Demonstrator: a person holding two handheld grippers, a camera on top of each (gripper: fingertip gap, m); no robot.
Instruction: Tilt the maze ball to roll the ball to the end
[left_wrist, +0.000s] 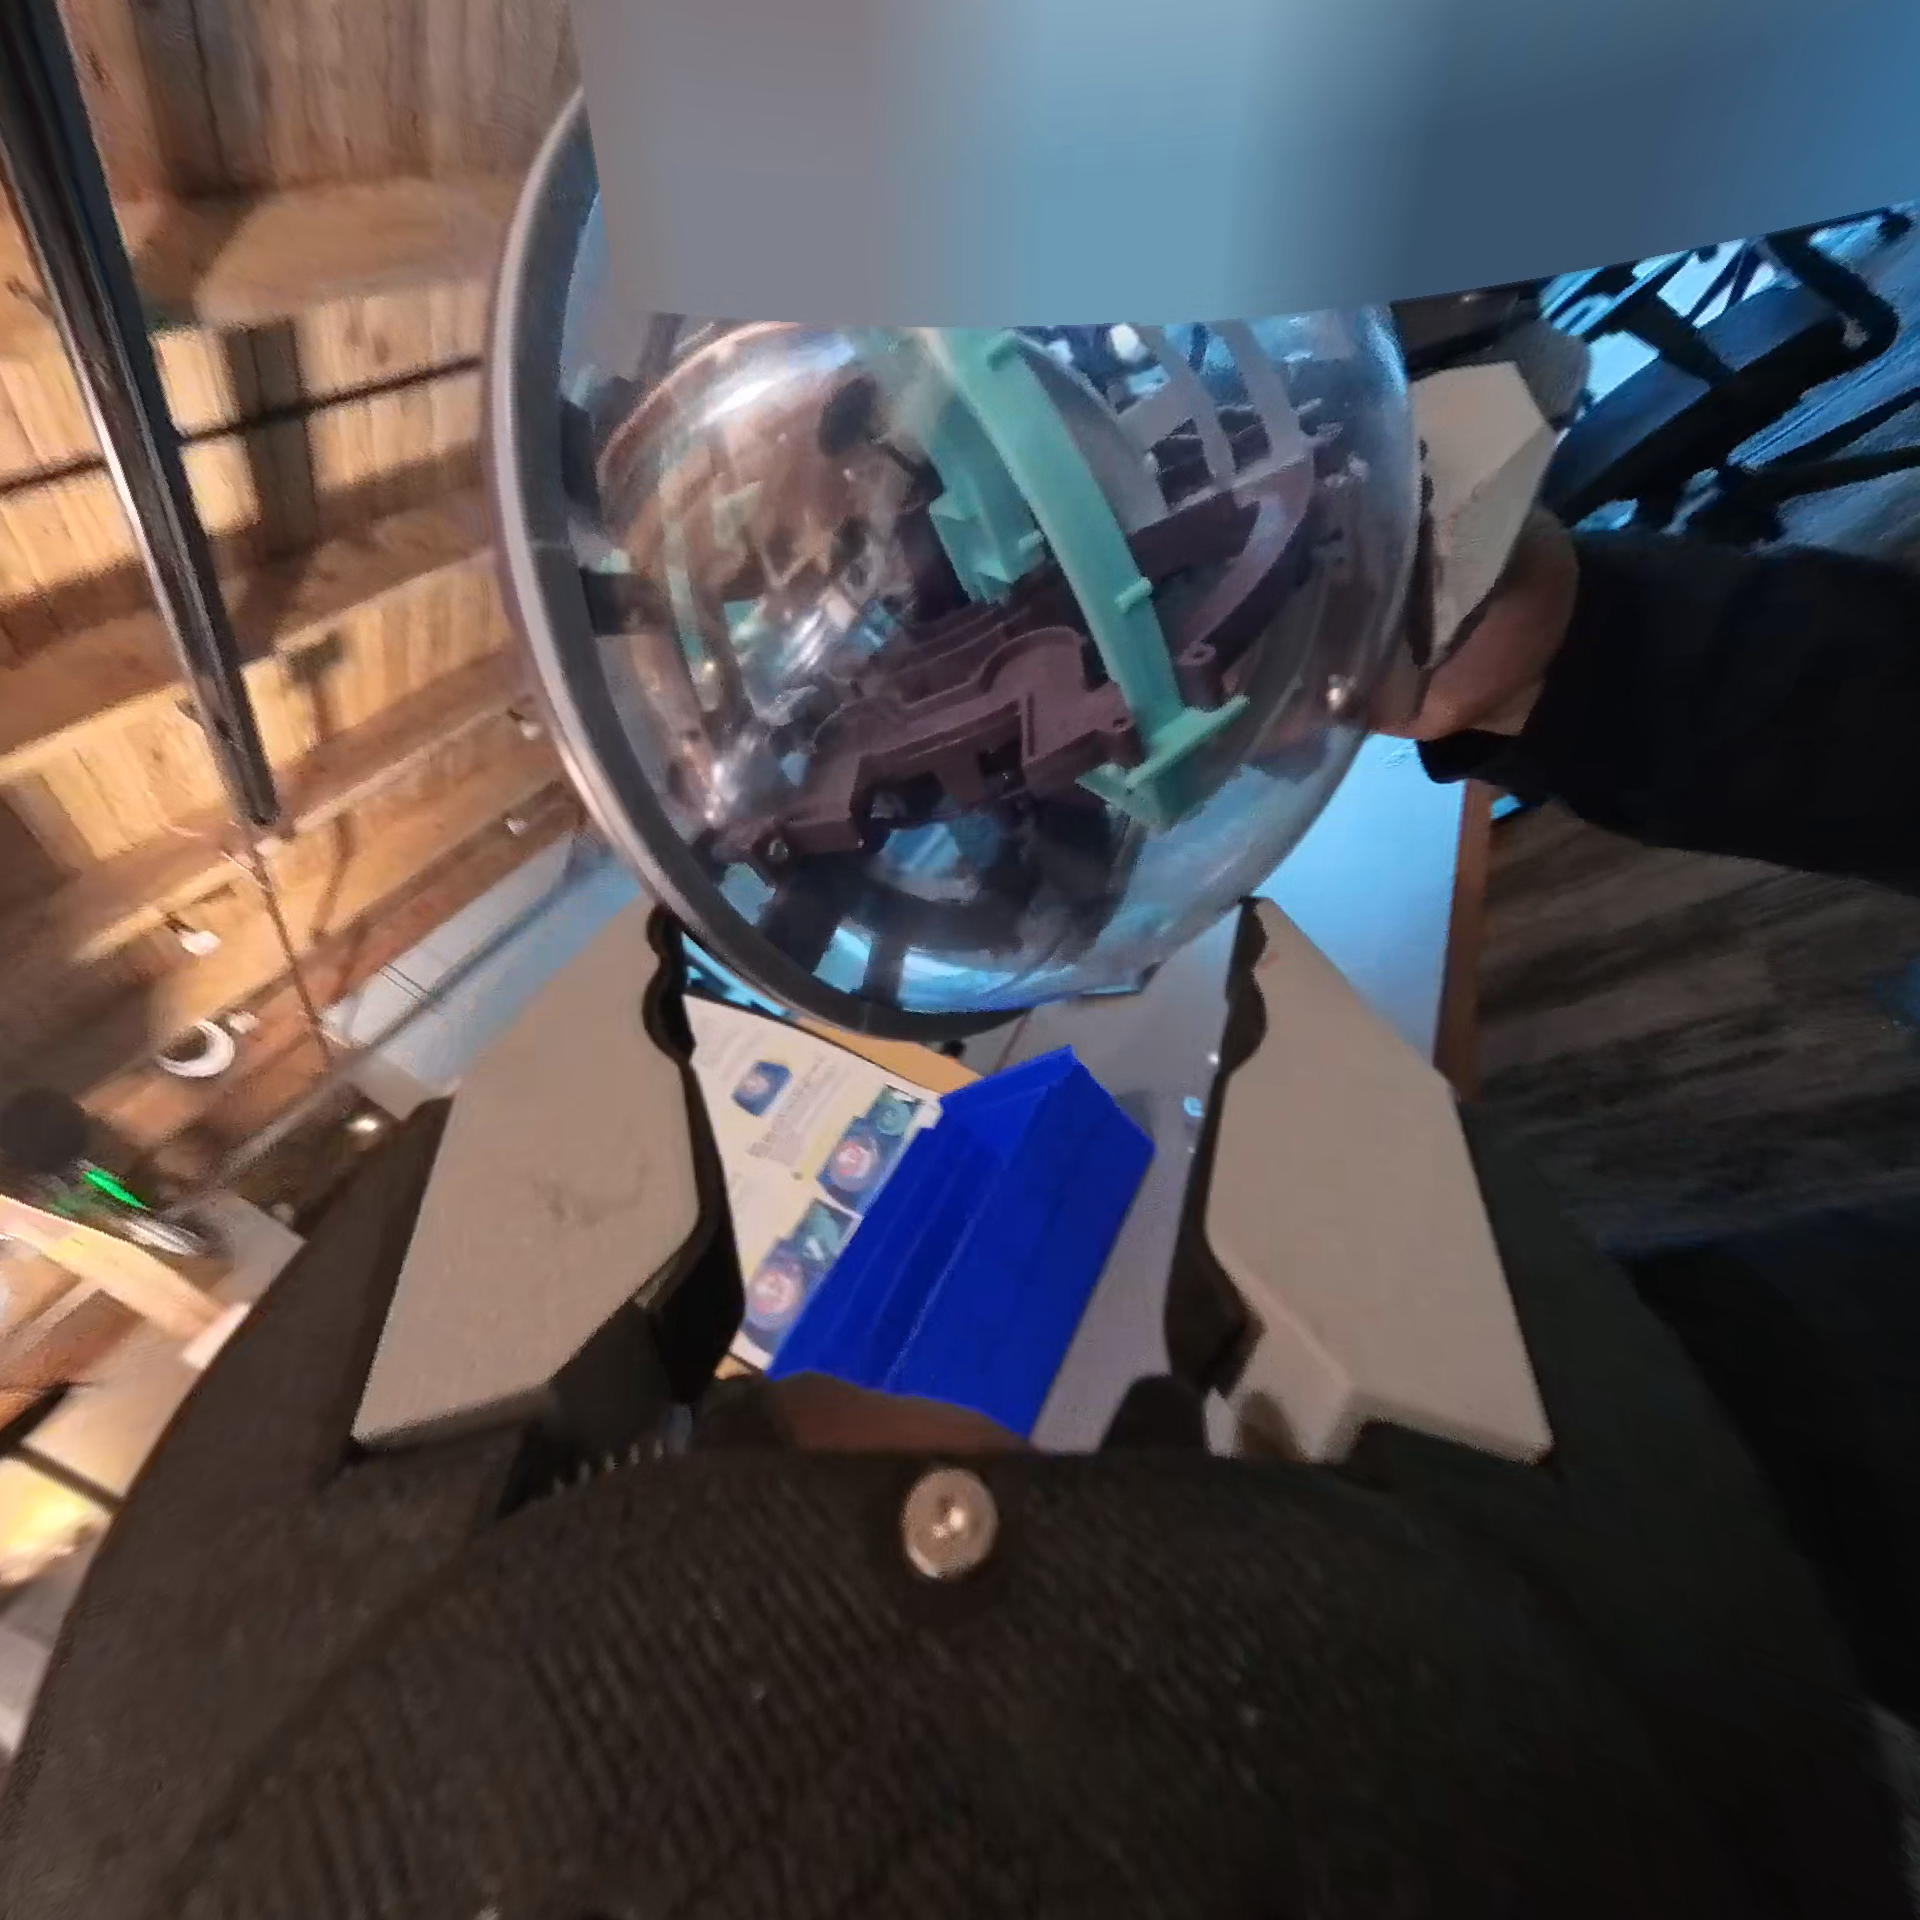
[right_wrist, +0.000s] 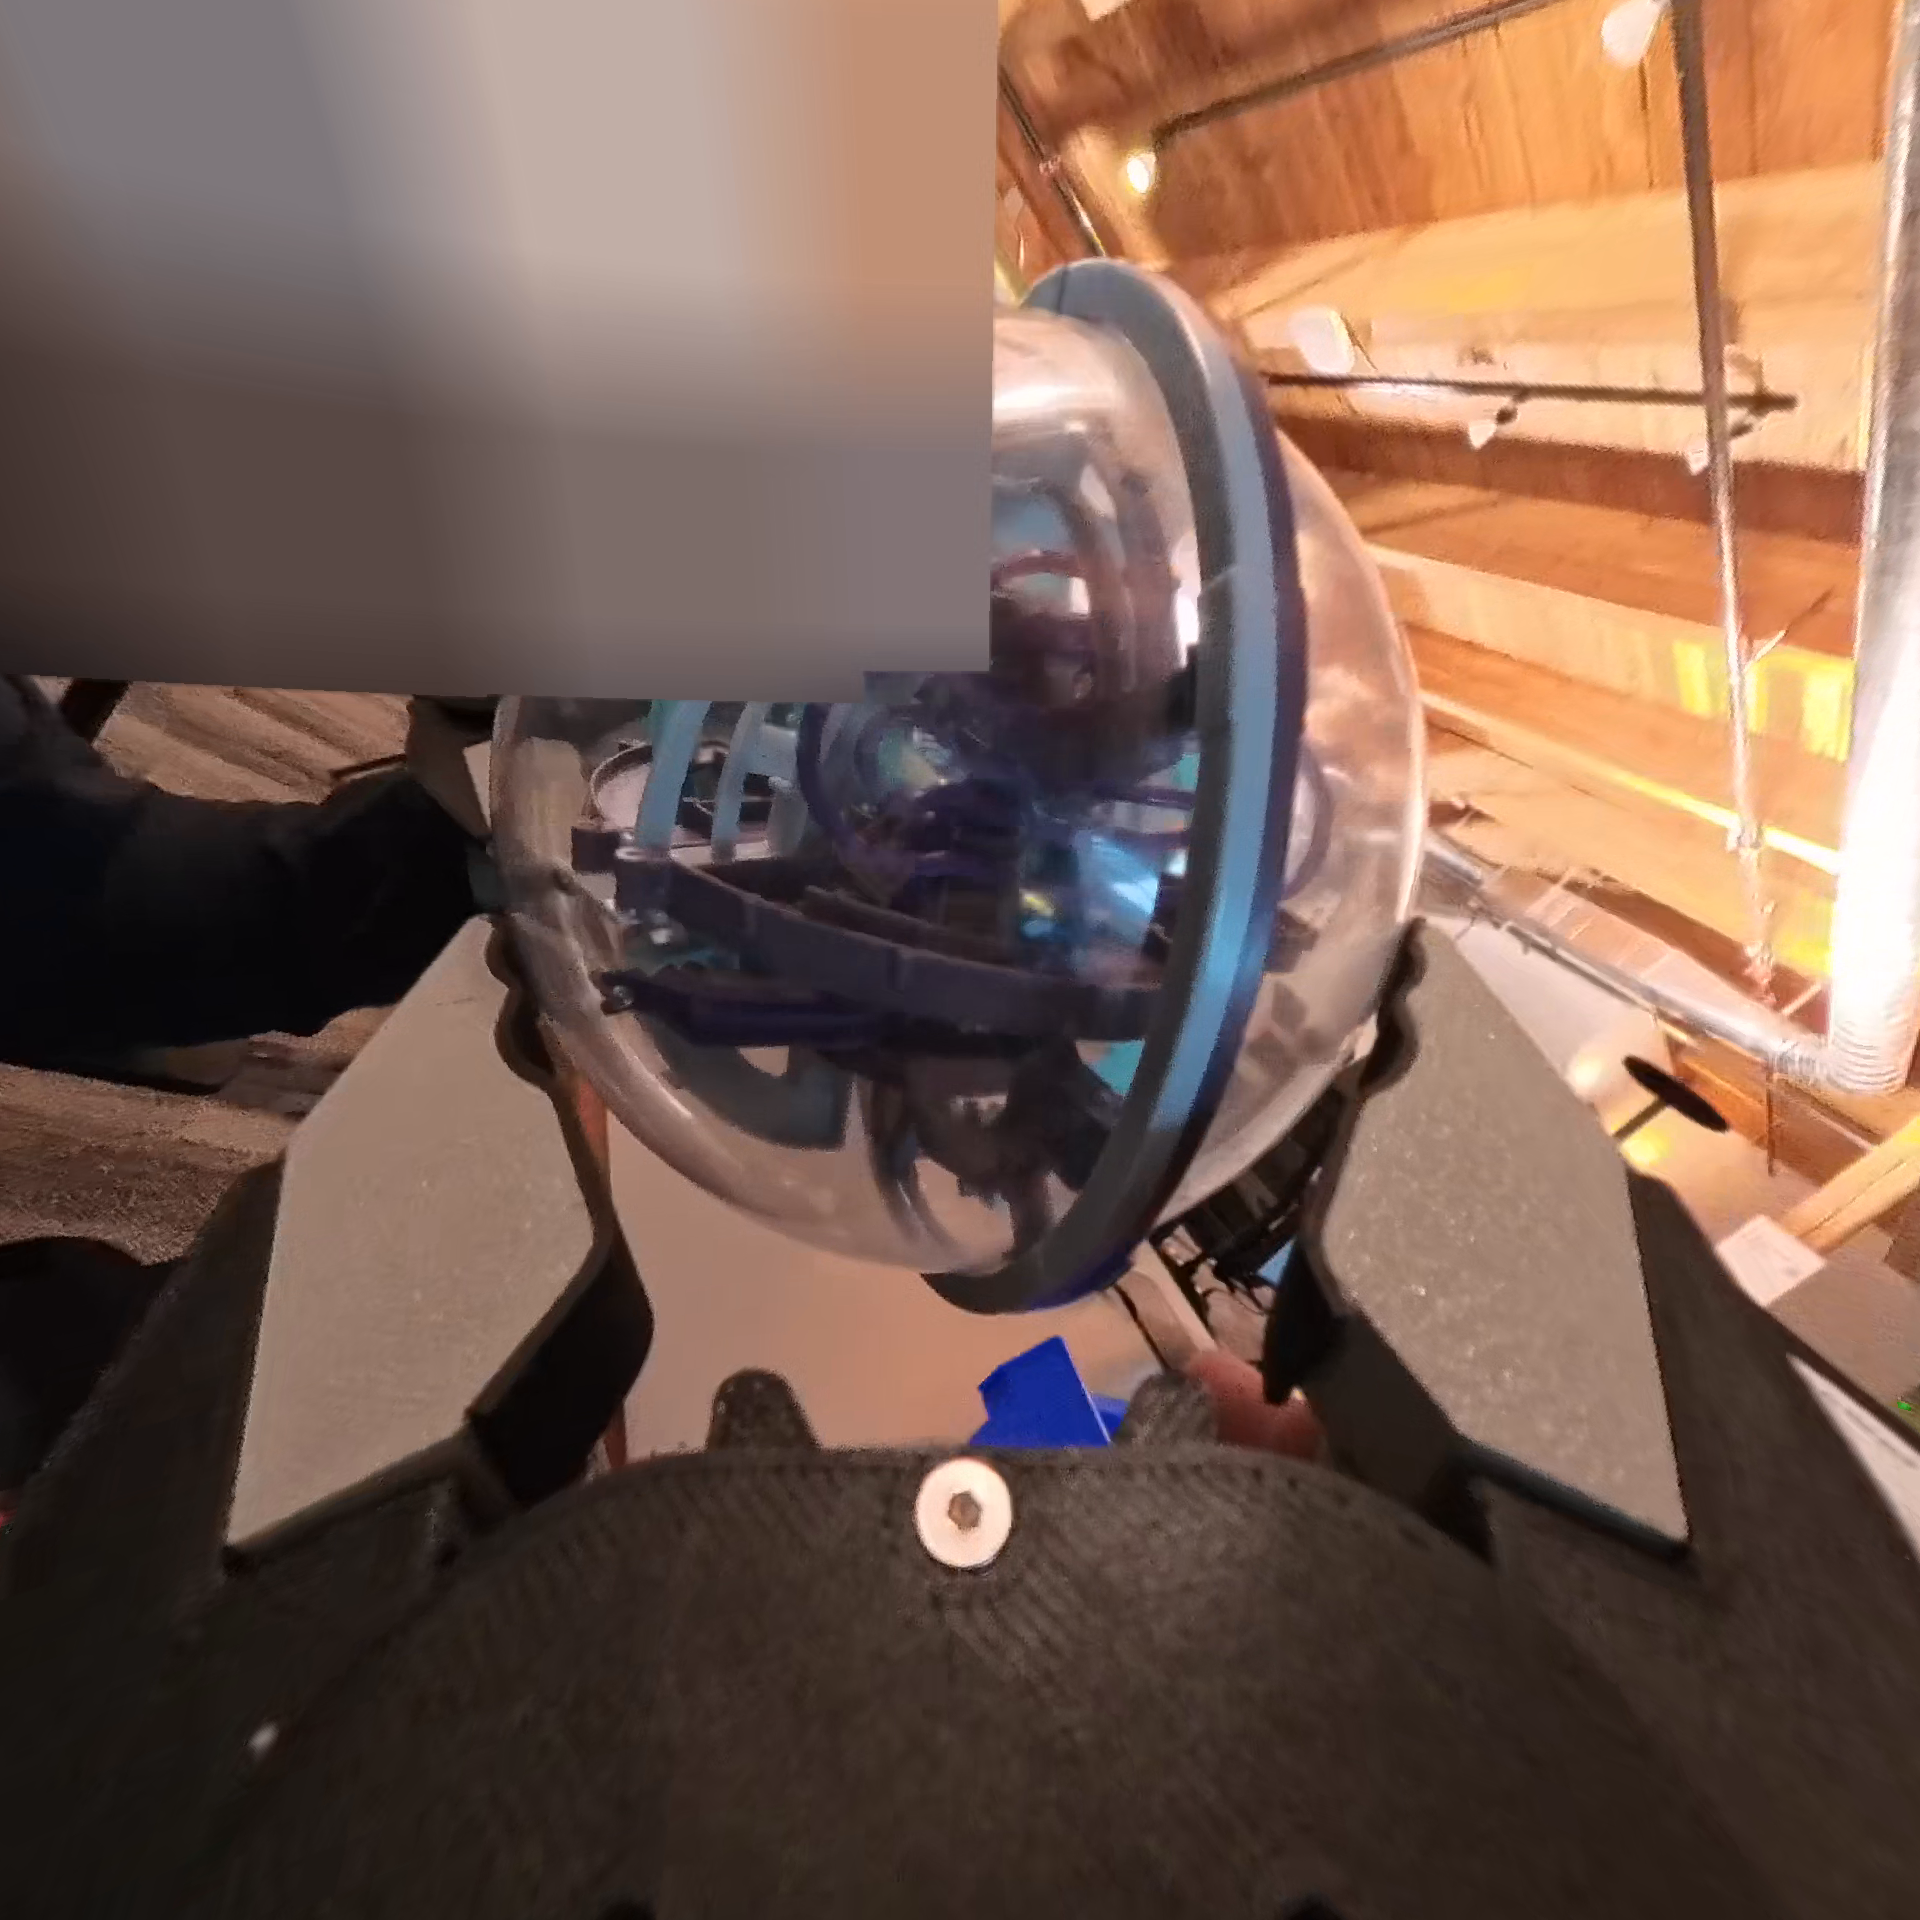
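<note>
The clear plastic maze ball (left_wrist: 935, 644), a sphere with a dark seam ring and teal and brown tracks inside, is sitting up off the table, pressed between both grippers. In the left wrist view the left gripper (left_wrist: 956, 935) is spreading its grey-padded jaws wide, the sphere's underside resting at twelve o'clock between the tips. At three o'clock of the sphere, a dark-gloved hand (left_wrist: 1486, 665) is holding the other gripper's grey finger against the shell. Below, at six o'clock, a bright blue plastic block (left_wrist: 977, 1236) is lying beside a printed paper leaflet (left_wrist: 800, 1153). In the right wrist view the right gripper (right_wrist: 956, 966) is likewise cradling the sphere (right_wrist: 935, 935) with wide jaws, tips touching its sides; the seam ring (right_wrist: 1236, 831) is running nearly upright.
</note>
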